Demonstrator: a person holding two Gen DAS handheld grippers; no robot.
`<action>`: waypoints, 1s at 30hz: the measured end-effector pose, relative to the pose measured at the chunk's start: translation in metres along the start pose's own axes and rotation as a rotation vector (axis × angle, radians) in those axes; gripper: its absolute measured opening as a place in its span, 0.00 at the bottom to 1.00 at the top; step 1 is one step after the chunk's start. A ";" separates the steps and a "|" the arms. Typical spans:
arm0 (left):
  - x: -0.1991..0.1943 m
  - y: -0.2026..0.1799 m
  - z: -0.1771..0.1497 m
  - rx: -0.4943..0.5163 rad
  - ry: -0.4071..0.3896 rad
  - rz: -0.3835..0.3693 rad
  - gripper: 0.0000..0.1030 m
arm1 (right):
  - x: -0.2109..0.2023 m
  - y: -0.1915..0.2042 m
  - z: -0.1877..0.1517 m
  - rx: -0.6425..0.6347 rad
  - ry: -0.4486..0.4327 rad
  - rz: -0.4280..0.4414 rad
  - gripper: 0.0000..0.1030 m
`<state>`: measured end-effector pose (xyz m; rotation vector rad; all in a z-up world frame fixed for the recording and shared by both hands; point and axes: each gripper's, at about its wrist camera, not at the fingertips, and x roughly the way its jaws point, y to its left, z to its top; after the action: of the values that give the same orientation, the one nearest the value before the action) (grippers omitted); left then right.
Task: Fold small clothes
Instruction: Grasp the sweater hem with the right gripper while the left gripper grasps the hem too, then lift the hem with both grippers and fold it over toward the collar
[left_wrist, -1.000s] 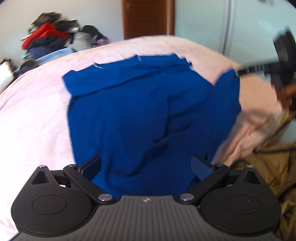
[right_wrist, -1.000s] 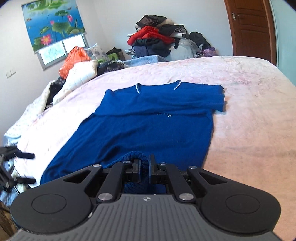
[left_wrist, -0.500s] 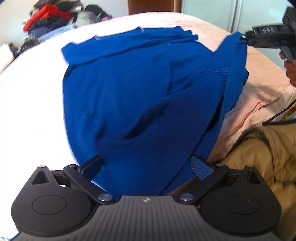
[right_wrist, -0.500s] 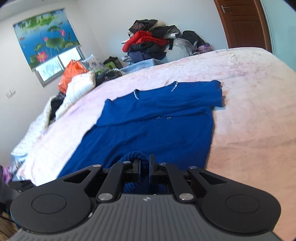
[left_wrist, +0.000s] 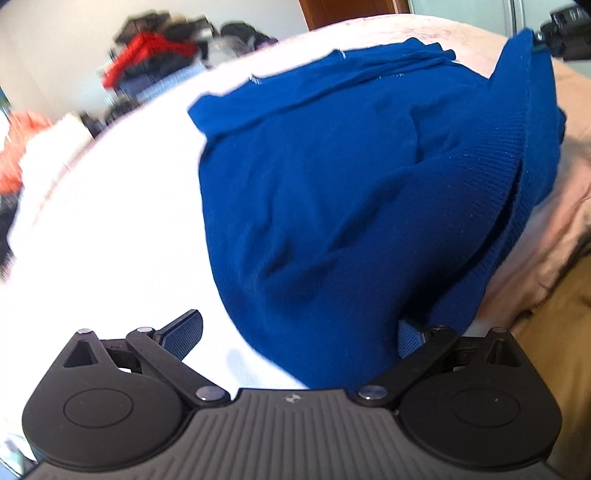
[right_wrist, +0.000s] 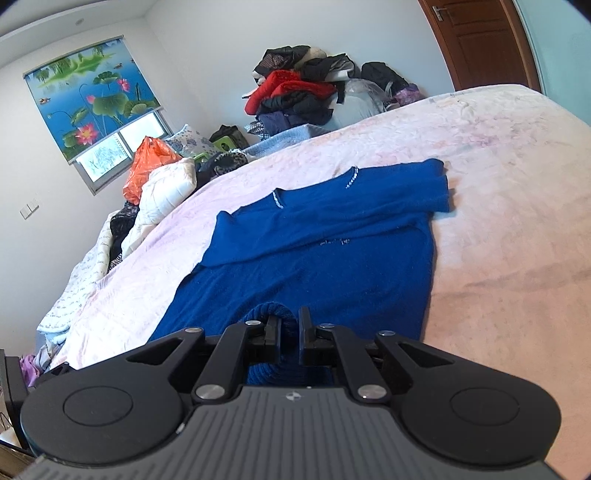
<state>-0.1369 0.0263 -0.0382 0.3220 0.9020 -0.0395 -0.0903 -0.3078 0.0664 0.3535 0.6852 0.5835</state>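
Already the right gripper (right_wrist: 290, 334) is pinching the ribbed hem of the blue sweater (right_wrist: 332, 258), which is lying across the middle of the pink bedspread (right_wrist: 517, 221). Meanwhile the left gripper (left_wrist: 299, 334) is hovering spread wide at the frame's bottom (gripping nothing yet); it should be clamping the matching hem corner so both lift evenly.

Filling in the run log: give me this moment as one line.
right tool: shut on blue sweater hem, corner lifted | left tool: open over other hem corner, no grip | sweater: on pink bedspread
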 end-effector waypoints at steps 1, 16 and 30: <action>0.000 0.006 -0.001 -0.028 0.023 -0.034 1.00 | 0.001 0.000 -0.001 -0.003 0.003 0.000 0.08; -0.035 0.035 -0.003 -0.204 -0.076 -0.194 0.13 | 0.005 0.008 -0.003 -0.040 0.025 0.002 0.16; -0.019 0.045 0.076 -0.195 -0.272 -0.055 0.13 | 0.001 0.022 0.002 -0.132 -0.041 -0.055 0.12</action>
<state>-0.0833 0.0455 0.0322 0.1066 0.6389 -0.0444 -0.0967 -0.2907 0.0783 0.2230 0.6116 0.5647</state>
